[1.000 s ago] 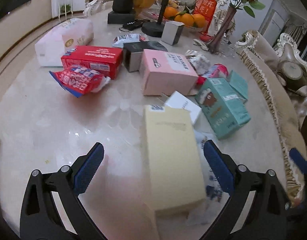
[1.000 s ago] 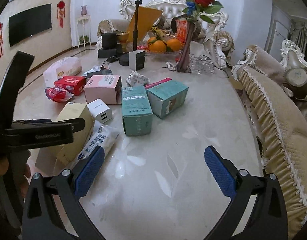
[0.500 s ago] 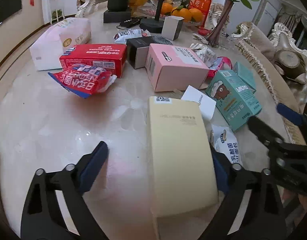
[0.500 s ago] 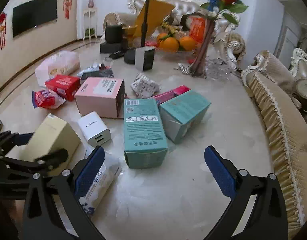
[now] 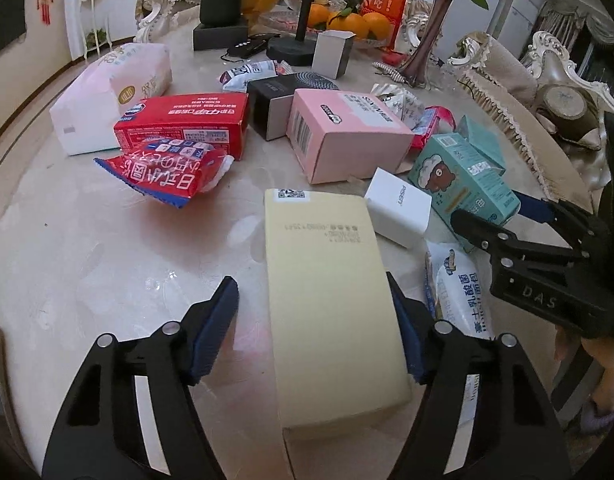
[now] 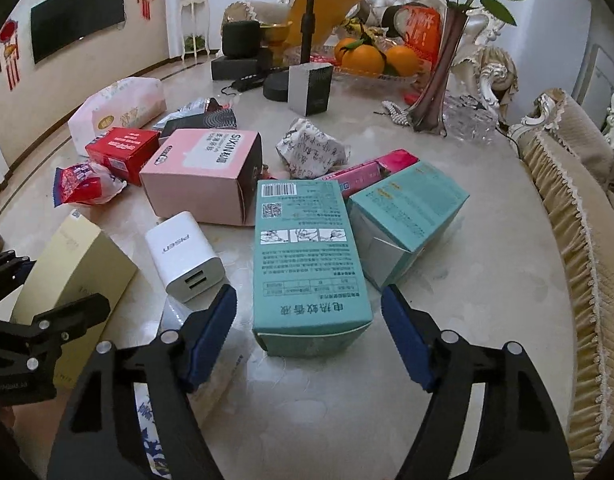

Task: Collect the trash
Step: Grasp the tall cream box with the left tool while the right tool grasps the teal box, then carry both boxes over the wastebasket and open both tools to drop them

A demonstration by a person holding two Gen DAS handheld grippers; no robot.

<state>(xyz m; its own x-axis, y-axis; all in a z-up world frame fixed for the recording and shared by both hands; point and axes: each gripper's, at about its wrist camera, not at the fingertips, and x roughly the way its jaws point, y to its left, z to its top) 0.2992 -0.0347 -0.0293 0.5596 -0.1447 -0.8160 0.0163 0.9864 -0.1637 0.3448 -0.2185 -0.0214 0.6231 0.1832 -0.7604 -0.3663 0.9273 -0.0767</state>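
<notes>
A long pale yellow box lies on the marble table between the fingers of my left gripper. Its jaws are closing; the right pad is at the box's edge, while the left pad is still apart from it. In the right wrist view a teal box lies between the fingers of my right gripper. Those jaws are closing too, with a gap on both sides. The right gripper's body shows at the right of the left wrist view.
Around them lie a white charger box, a pink box, a second teal box, a red box, a red snack bag, a white-and-blue packet and a tissue pack. A vase and oranges stand behind. A sofa borders the right edge.
Both pairs of jaws have narrowed. The right gripper has moved forward and left, so the teal box now lies between its fingers. The left gripper has stayed around the yellow box.
</notes>
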